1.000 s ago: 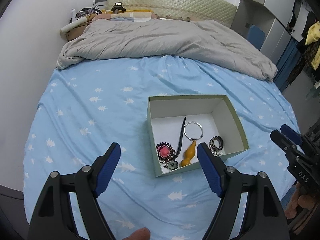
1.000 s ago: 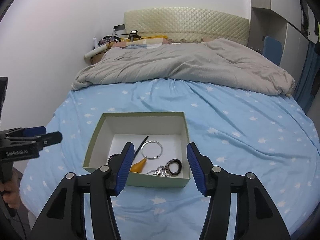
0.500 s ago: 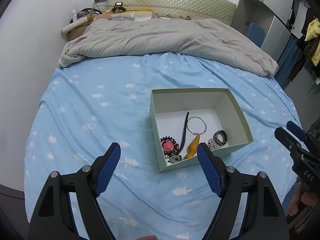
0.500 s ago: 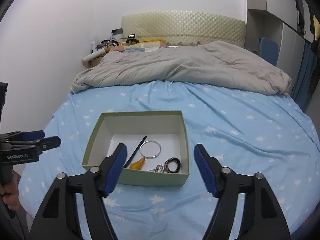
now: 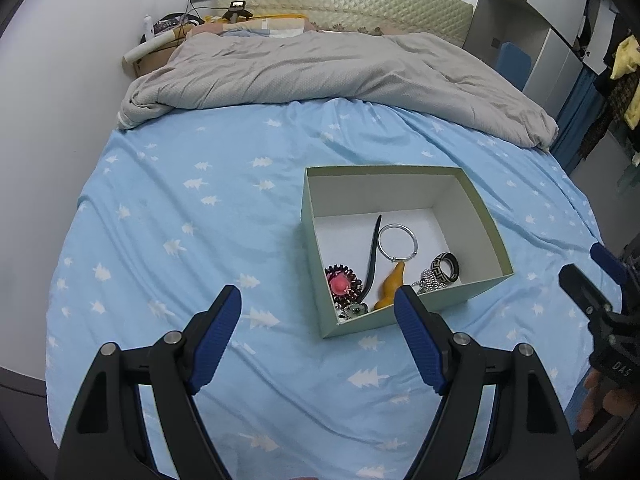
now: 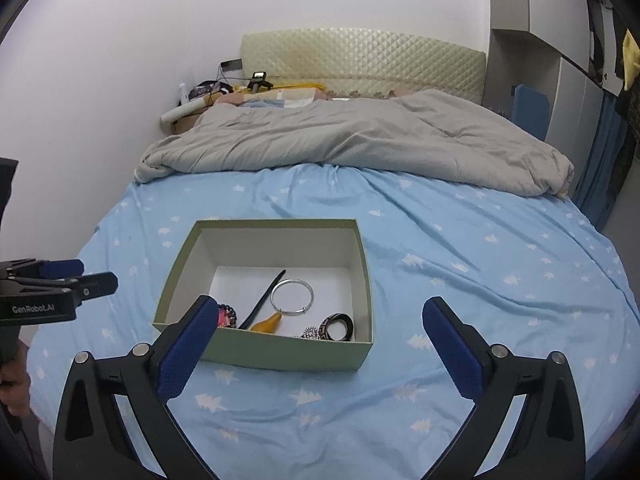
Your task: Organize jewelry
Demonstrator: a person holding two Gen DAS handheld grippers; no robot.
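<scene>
1. The jewelry all lies in the open green box (image 5: 404,304) on the bed (image 5: 200,216): silver bangle (image 5: 398,242), patterned ring (image 5: 445,267), pink piece (image 5: 340,283), orange pendant (image 5: 390,290). None shows on the sheet, so the gathering looks done (or nearly).
2. Left gripper (image 5: 318,338) and right gripper (image 6: 316,350) hold nothing, jaws apart.
3. Since a second ago the right jaws have spread wider, and both grippers have drawn back from the box.
</scene>
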